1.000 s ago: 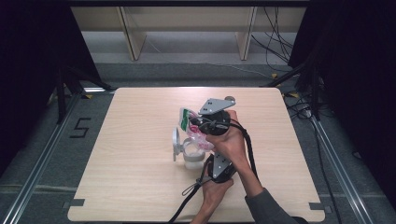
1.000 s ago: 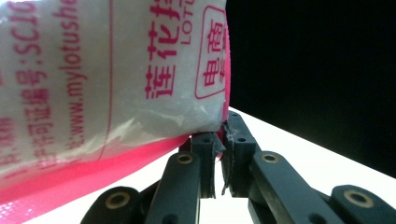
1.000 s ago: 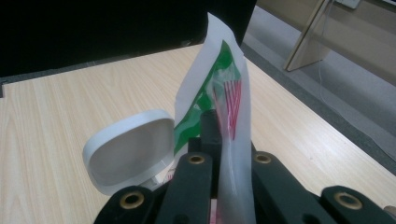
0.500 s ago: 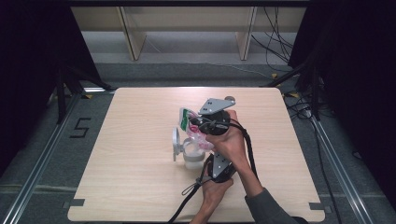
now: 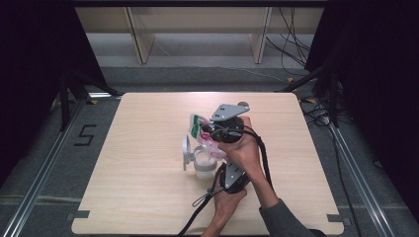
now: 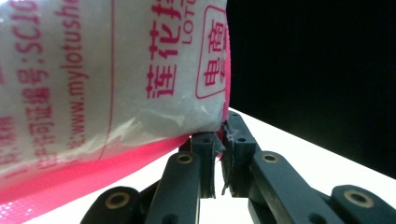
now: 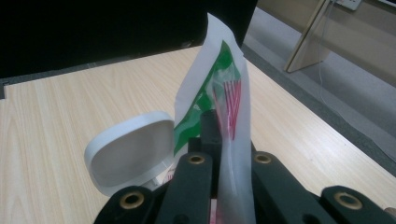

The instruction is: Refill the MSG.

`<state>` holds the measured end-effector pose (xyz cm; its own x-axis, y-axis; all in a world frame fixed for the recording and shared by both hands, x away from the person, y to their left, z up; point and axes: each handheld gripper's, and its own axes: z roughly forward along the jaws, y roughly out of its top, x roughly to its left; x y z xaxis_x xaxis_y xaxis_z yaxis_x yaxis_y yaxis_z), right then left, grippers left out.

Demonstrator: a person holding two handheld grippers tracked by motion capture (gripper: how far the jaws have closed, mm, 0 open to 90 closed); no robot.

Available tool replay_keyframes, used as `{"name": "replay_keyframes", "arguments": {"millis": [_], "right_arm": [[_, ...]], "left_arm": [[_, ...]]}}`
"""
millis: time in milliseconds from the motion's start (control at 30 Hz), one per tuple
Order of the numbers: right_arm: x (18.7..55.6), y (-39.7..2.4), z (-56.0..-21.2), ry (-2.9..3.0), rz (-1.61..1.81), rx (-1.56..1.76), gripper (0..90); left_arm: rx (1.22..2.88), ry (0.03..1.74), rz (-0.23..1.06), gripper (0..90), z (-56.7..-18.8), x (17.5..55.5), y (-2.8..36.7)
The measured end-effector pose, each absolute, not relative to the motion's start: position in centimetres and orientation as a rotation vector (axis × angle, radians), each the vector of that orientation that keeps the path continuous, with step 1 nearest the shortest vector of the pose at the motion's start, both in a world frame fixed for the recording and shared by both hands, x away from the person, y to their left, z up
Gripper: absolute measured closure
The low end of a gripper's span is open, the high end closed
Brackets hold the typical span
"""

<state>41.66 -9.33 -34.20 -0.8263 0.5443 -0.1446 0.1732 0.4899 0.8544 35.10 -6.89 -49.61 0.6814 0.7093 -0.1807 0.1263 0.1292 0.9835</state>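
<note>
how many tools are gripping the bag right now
2. The left tool, nearer the person, pinches the bag at its pink lower edge; the right tool, farther up the table, clamps its green-printed top, above the open white container.

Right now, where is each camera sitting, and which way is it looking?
High view: sits above the person's side, looks forward and down on the table; forearms, the left gripper and the right gripper show.
Left gripper view: rides on the left gripper, looks along its black jaws pinching the bag.
Right gripper view: rides on the right gripper, looks along its jaws, shut on the bag's top edge, with a white lid beside.
Shared: all three show the bag; the high and right views also show the lid.
</note>
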Motion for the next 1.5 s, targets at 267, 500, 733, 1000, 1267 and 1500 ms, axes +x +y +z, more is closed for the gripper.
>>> {"name": "replay_keyframes", "arguments": {"millis": [267, 500, 733, 1000, 1267, 1500], "right_arm": [[41.63, -9.22, -34.28, 2.335, 1.278, 0.594, 90.0], [41.59, -9.18, -34.22, 2.335, 1.283, 0.590, 90.0], [41.65, -9.18, -34.25, 2.334, 1.277, 0.581, 90.0], [41.60, -9.21, -34.24, 2.339, 1.285, 0.590, 90.0], [41.50, -9.04, -34.16, 2.337, 1.287, 0.577, 90.0], [41.45, -9.09, -34.02, 2.324, 1.276, 0.564, 90.0]], "left_arm": [[1.403, 0.754, 0.487, 83.9, -49.60, 35.11, -6.86], [1.403, 0.754, 0.489, 83.9, -49.60, 35.13, -6.82], [1.405, 0.753, 0.486, 83.8, -49.58, 35.17, -6.82], [1.407, 0.750, 0.484, 83.9, -49.57, 35.18, -6.78], [1.404, 0.752, 0.498, 83.8, -49.44, 35.28, -6.69], [1.396, 0.752, 0.495, 83.8, -49.30, 35.41, -6.89]]}}
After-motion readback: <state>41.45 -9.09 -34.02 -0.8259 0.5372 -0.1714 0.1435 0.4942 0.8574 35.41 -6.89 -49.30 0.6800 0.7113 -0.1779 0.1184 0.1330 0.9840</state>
